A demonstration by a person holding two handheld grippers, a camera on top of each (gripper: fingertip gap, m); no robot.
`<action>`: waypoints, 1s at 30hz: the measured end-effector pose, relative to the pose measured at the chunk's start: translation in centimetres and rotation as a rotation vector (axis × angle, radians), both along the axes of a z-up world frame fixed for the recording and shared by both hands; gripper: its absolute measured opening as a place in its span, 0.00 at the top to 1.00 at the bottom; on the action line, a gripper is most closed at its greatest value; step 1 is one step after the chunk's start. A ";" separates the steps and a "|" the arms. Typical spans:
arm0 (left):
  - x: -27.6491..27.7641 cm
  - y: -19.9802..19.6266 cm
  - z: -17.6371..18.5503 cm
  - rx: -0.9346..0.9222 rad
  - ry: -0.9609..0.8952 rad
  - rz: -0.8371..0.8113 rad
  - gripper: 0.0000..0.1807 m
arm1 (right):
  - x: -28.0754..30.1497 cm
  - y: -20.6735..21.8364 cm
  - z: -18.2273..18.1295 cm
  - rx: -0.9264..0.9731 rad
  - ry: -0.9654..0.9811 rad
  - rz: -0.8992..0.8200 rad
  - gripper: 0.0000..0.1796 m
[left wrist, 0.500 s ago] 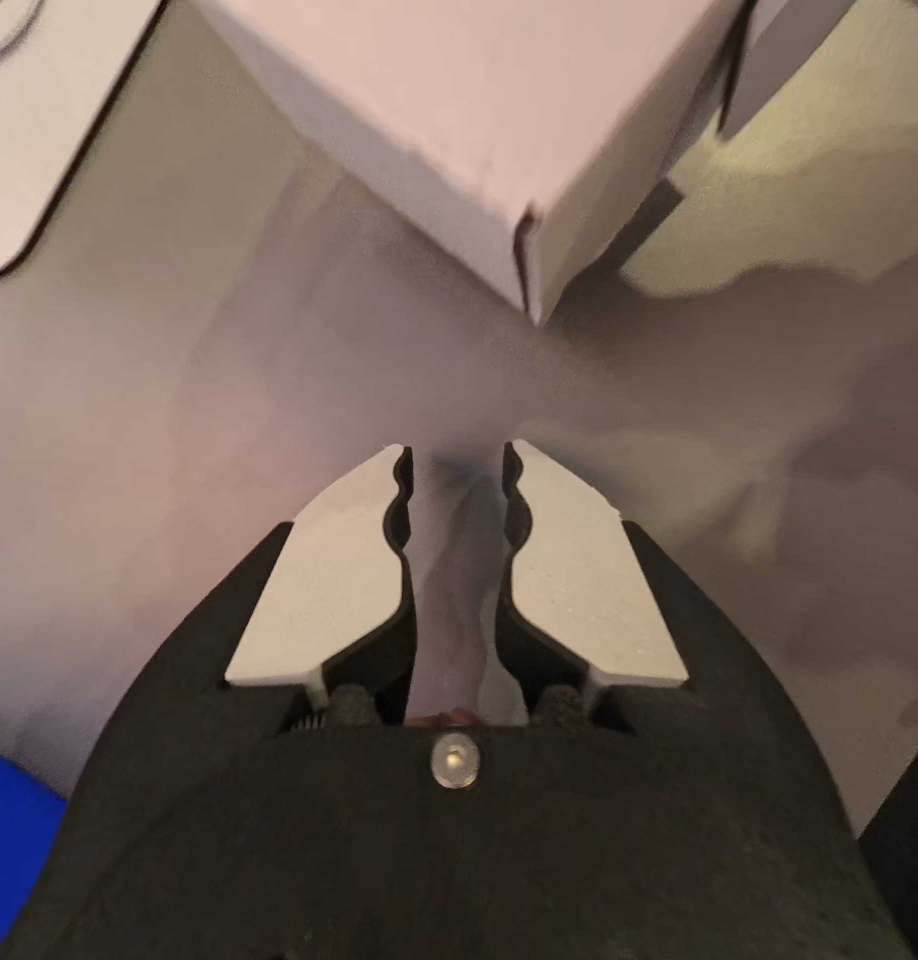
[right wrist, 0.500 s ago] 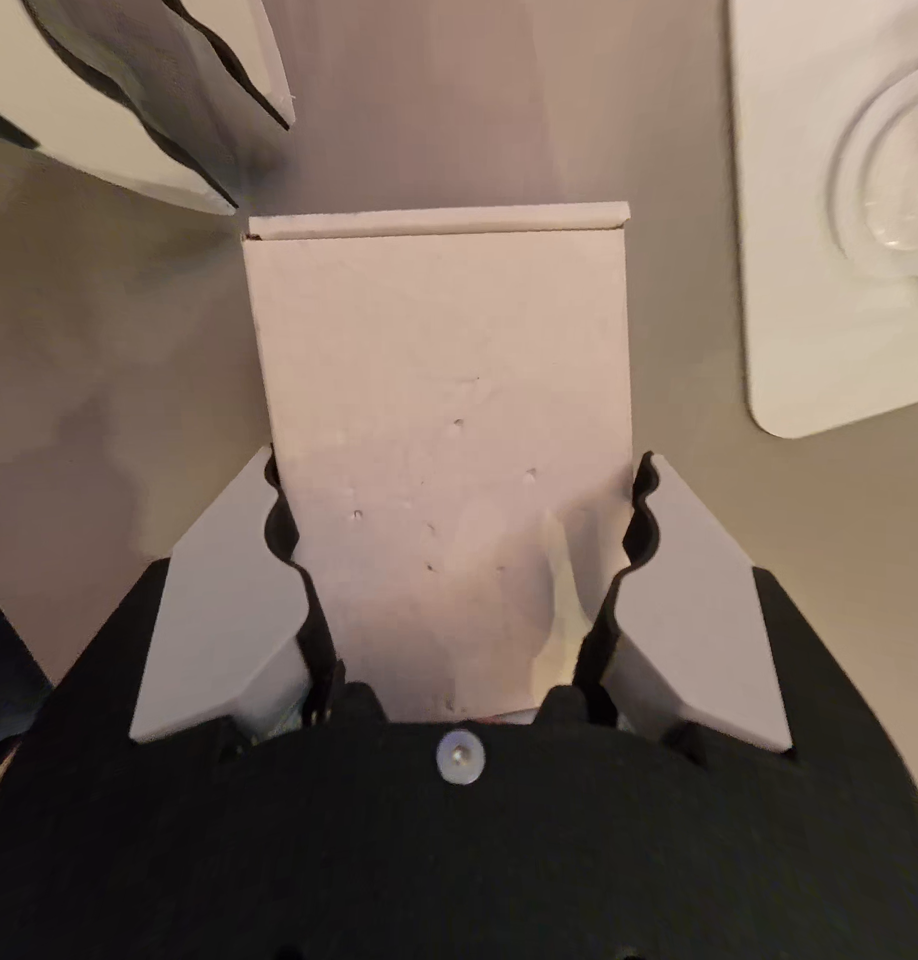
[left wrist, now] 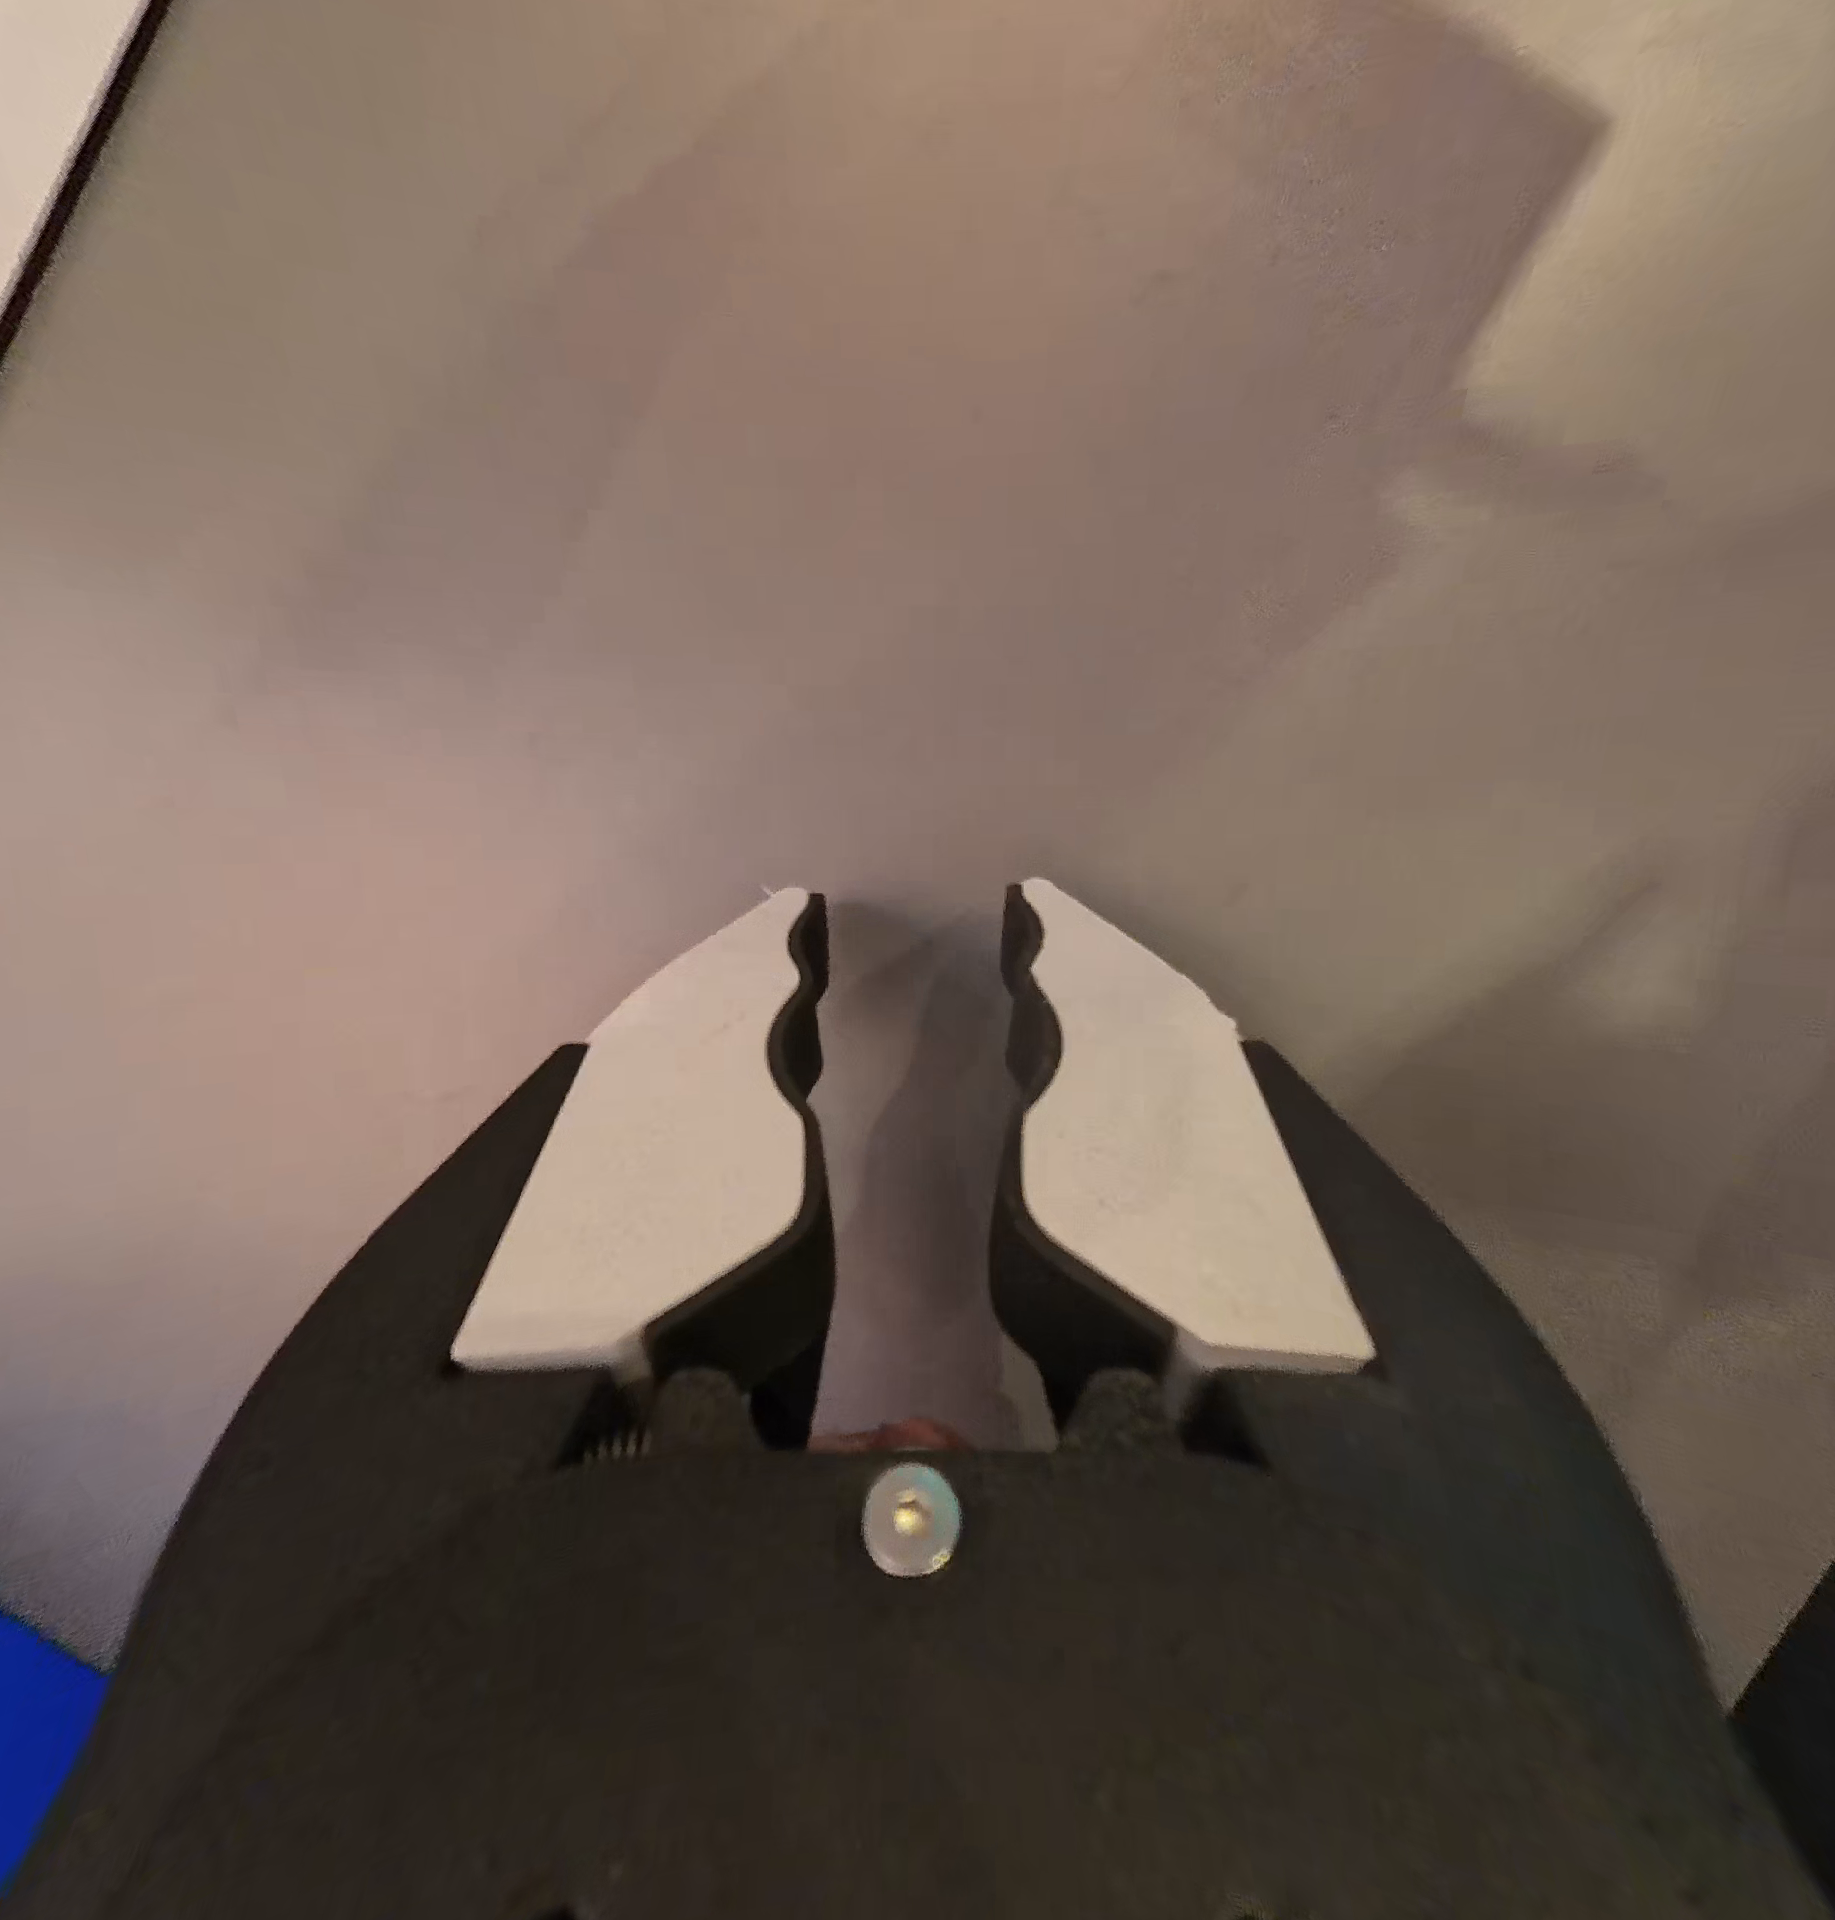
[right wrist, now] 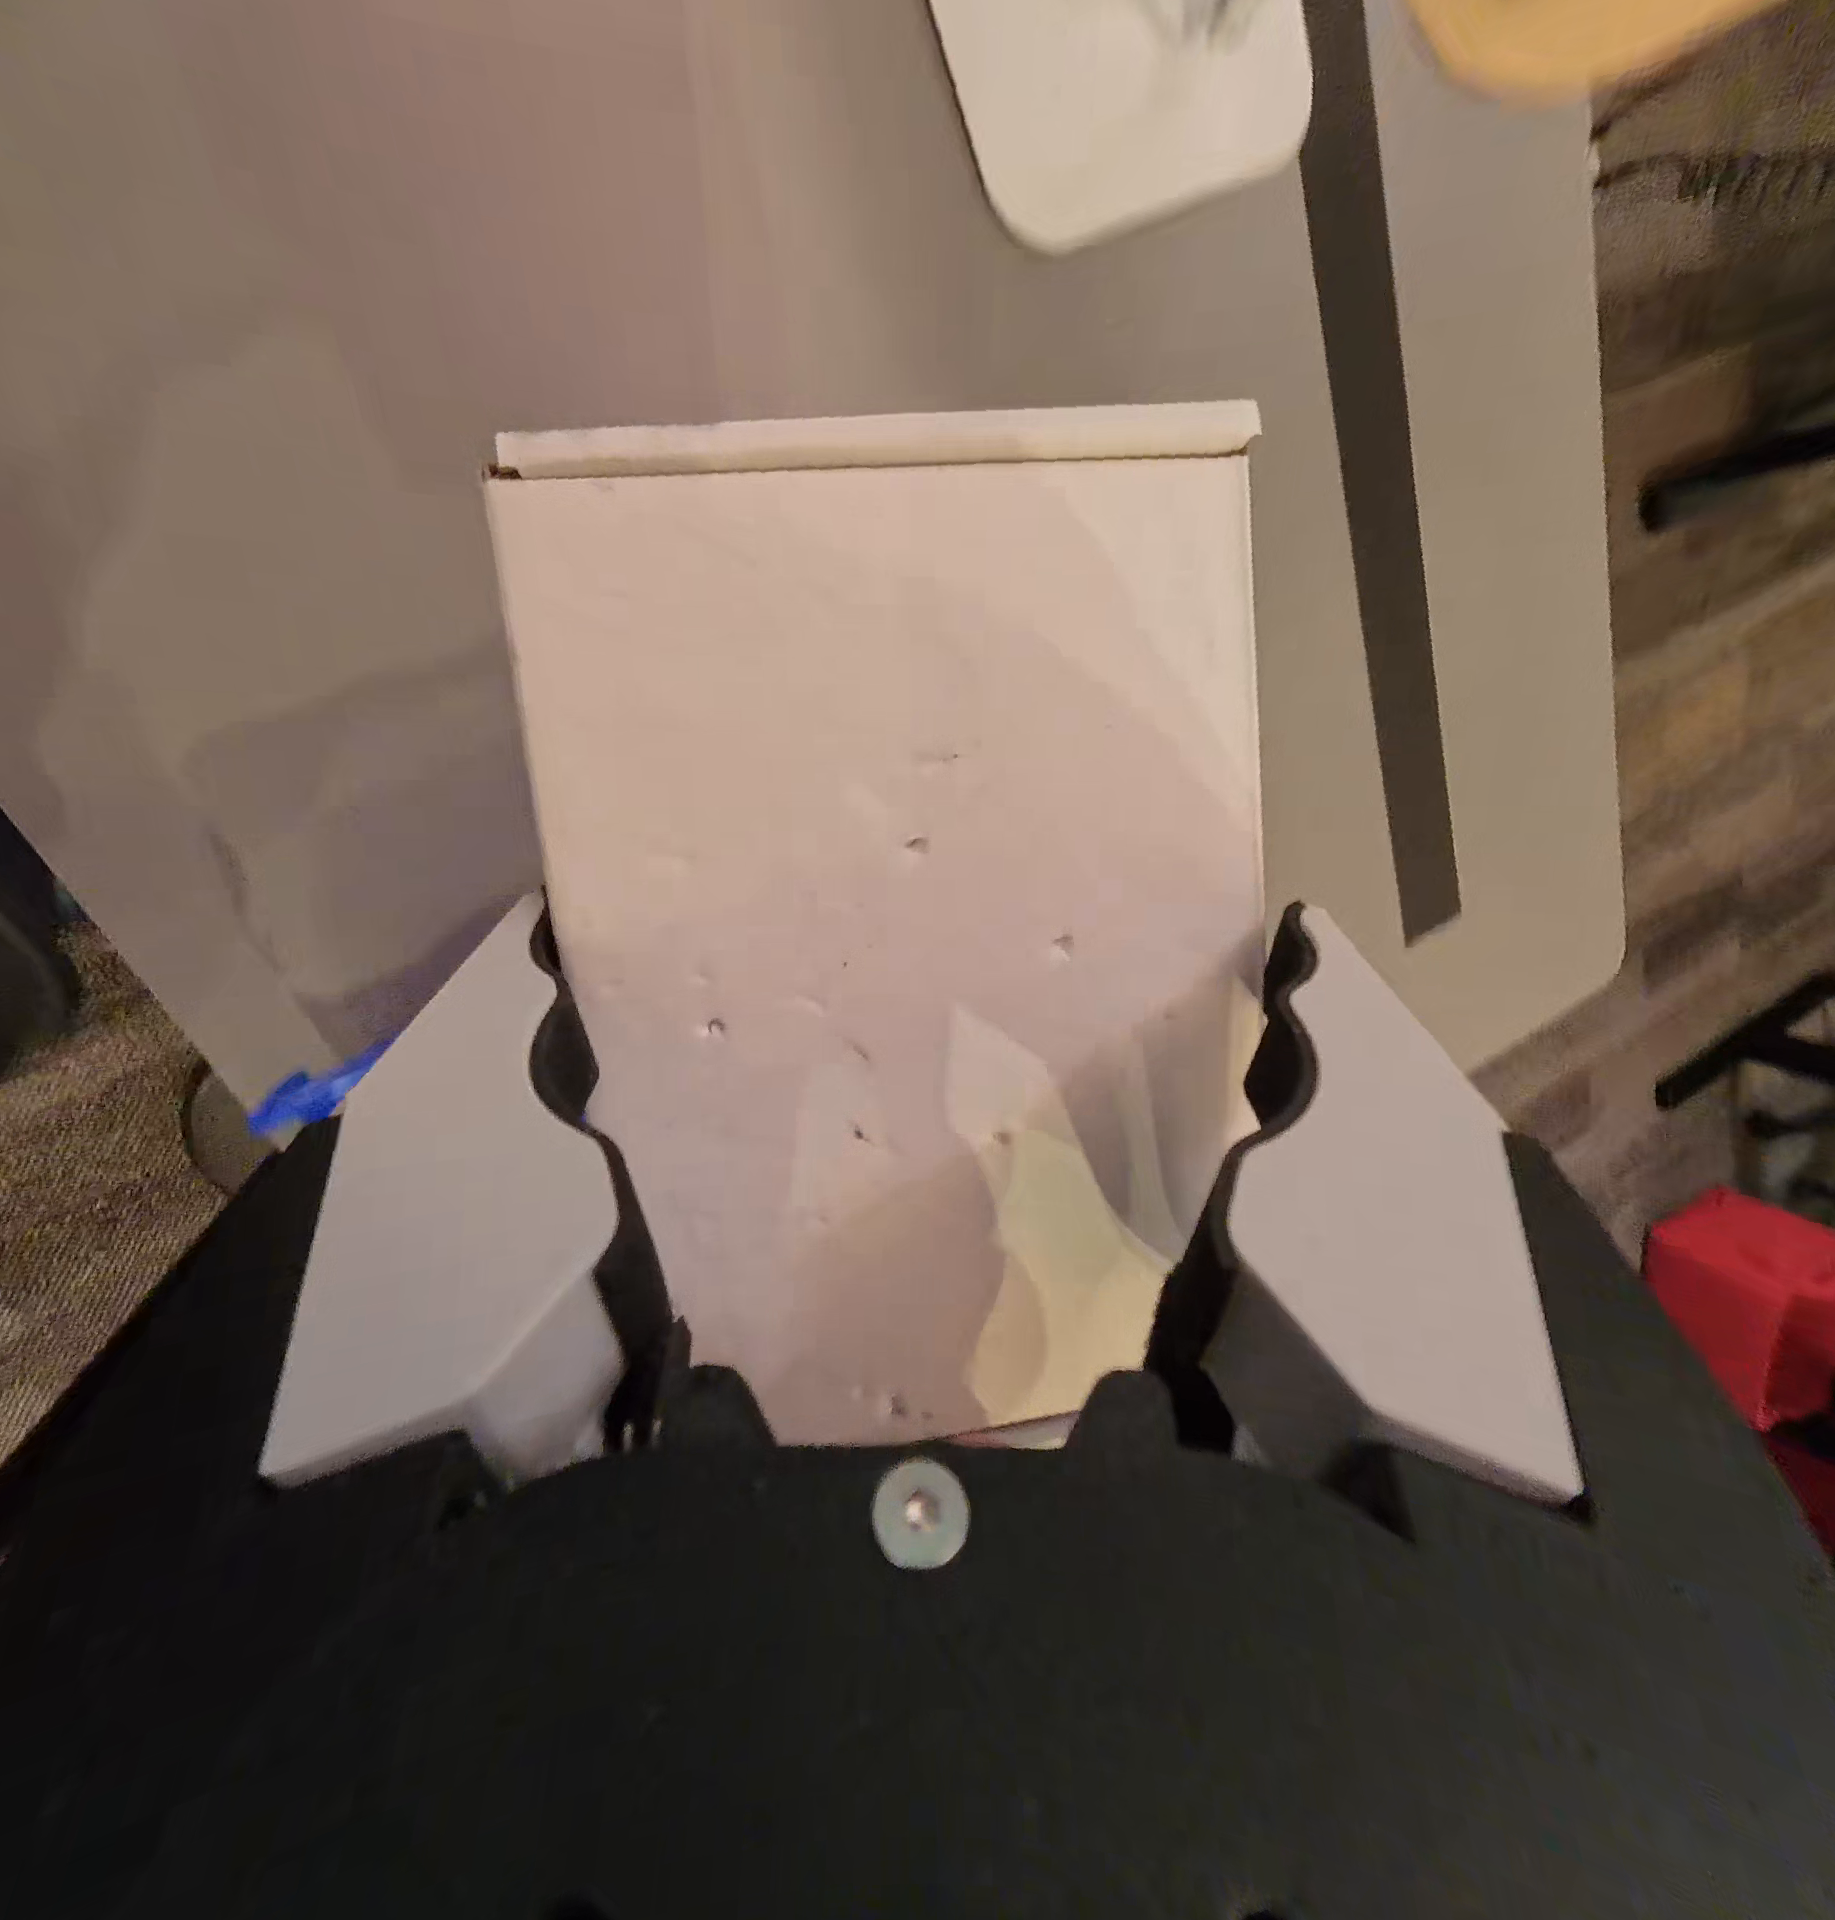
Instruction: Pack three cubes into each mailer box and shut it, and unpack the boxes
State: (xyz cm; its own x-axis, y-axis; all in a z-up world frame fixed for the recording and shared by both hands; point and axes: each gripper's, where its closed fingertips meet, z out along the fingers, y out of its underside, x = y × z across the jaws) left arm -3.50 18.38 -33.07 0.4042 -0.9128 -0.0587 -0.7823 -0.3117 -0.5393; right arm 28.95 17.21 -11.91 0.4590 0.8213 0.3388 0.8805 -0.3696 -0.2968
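Observation:
My right gripper (right wrist: pixel 918 920) is shut on a closed white mailer box (right wrist: pixel 871 675), with a finger on each side of it. The box is dented in several spots and its folded lid edge points away from me. It is held above the grey table (right wrist: pixel 269 416). My left gripper (left wrist: pixel 913 904) stands over the bare grey table (left wrist: pixel 684 520) with a narrow gap between its fingers and nothing in it. No cubes show in either view.
A white tray (right wrist: pixel 1121 114) lies at the far end of the table, and a white sheet edge (left wrist: pixel 19 156) shows in the left wrist view. The table's right edge has a dark strip (right wrist: pixel 1380 520). Beyond it is floor with a red object (right wrist: pixel 1754 1320). A blue thing (left wrist: pixel 9 1704) is at lower left.
The mailer box has left the left wrist view, where only its shadow remains. My right gripper has risen and pulled back with the box, so the table edge and floor now show.

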 end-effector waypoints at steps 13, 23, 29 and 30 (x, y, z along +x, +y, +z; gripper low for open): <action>0.9 -0.6 -0.2 0.006 0.002 -0.021 0.83 | 9.9 -8.9 -7.5 -0.209 -0.143 -0.059 0.29; 1.0 -0.8 -0.2 0.013 0.007 -0.027 0.84 | 10.3 -11.4 -12.8 -0.339 -0.195 0.017 0.29; 1.3 -1.1 -0.3 0.002 0.002 -0.039 0.84 | 9.9 -12.4 -15.9 -0.415 -0.240 0.084 0.28; 1.4 -1.2 -0.3 0.003 0.000 -0.042 0.84 | 9.9 -12.5 -16.4 -0.426 -0.252 0.092 0.28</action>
State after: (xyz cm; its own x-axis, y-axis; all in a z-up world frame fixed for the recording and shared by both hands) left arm -2.11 17.21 -33.35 0.3650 -0.9290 -0.0613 -0.7950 -0.2768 -0.5397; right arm 38.88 4.70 -28.32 0.3252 0.9440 0.0551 0.9401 -0.3290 0.0896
